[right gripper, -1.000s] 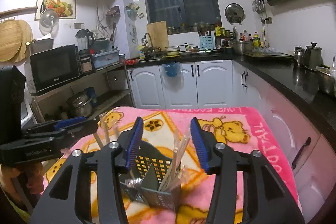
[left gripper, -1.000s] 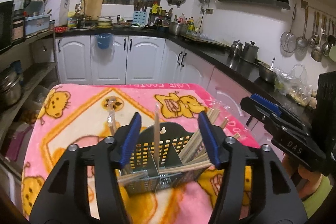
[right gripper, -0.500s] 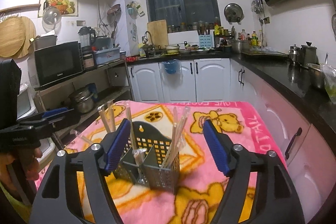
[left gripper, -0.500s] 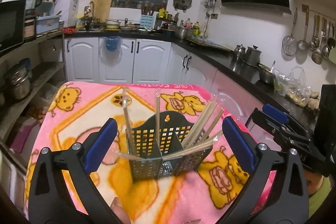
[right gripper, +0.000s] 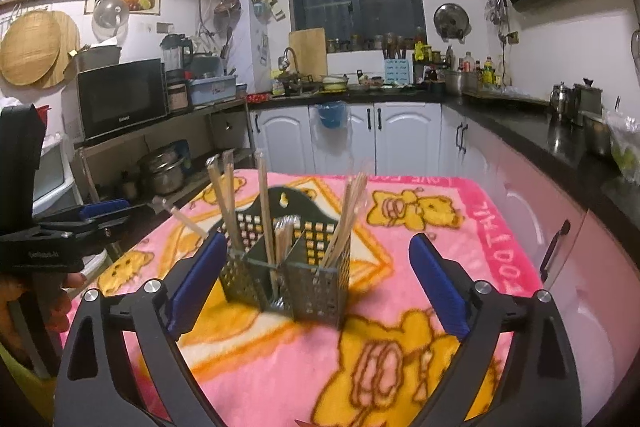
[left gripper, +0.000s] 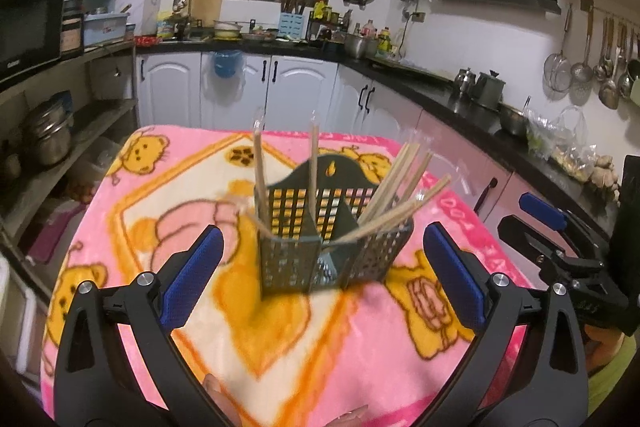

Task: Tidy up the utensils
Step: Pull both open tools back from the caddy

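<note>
- Step: looks like release and retreat; utensil holder point(left gripper: 334, 239) stands upright on the pink blanket point(left gripper: 160, 211) covering the bench, chopsticks point(left gripper: 400, 191) sorted into its compartments.
- Left gripper point(left gripper: 320, 279) released, jaws spread wide, just opened; nothing between pads.
- Right gripper point(right gripper: 316, 277) released, jaws just opened, empty.
- Holder sits just ahead of both grippers, centred between the jaws, not touched.
- Next: probably check for leftover utensils; none visible on the blanket.
</note>
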